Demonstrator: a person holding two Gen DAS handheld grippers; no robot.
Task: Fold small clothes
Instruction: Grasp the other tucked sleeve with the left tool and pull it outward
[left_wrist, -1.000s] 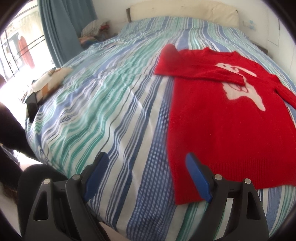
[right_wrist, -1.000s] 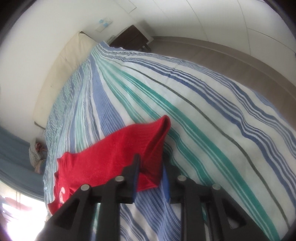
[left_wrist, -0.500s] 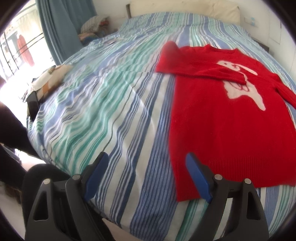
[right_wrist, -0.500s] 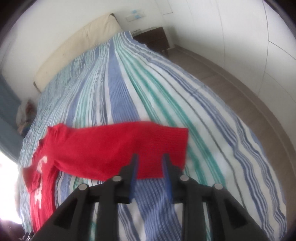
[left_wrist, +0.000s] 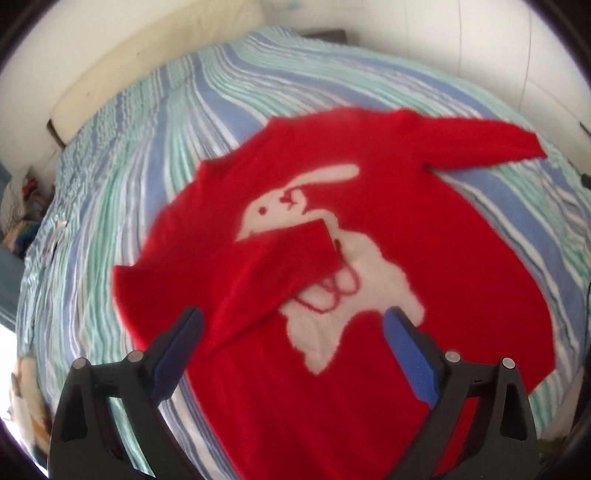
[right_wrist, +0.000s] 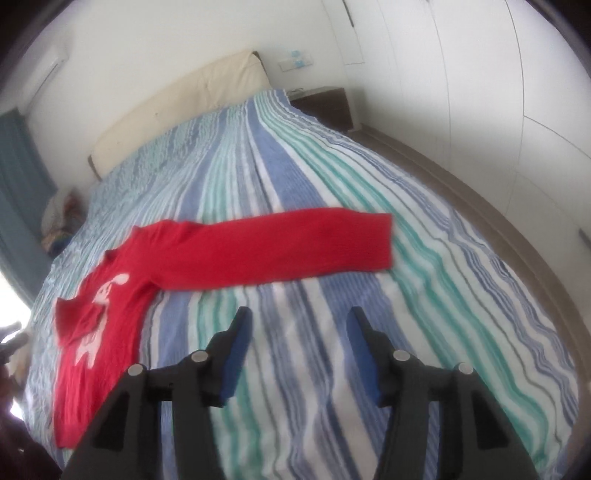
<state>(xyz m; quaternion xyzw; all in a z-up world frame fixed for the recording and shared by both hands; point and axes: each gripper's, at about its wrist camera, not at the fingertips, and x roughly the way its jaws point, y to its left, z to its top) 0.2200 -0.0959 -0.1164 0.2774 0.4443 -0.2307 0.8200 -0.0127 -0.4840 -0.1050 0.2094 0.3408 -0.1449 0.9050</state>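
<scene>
Striped bedspread (right_wrist: 295, 177), cream headboard (right_wrist: 177, 107)

- The place is a bedroom in a home.
- A large bed (right_wrist: 295, 177) fills most of both views. It is covered with a bedspread (right_wrist: 461, 295) with blue, green and white stripes.
- A padded cream headboard (right_wrist: 184, 107) stands at the far end of the bed, against a white wall.
- A dark wooden nightstand (right_wrist: 328, 101) stands just beside the headboard, in the corner.
- Tall white panels (right_wrist: 498, 92), probably wardrobe doors, run along one side of the room.
- A blue curtain (right_wrist: 14, 177) hangs on the other side, near bright daylight.
- Some wall switches or sockets (right_wrist: 295, 62) are above the nightstand.
- A red sweater (left_wrist: 369, 258) lies spread on the bed.
</scene>
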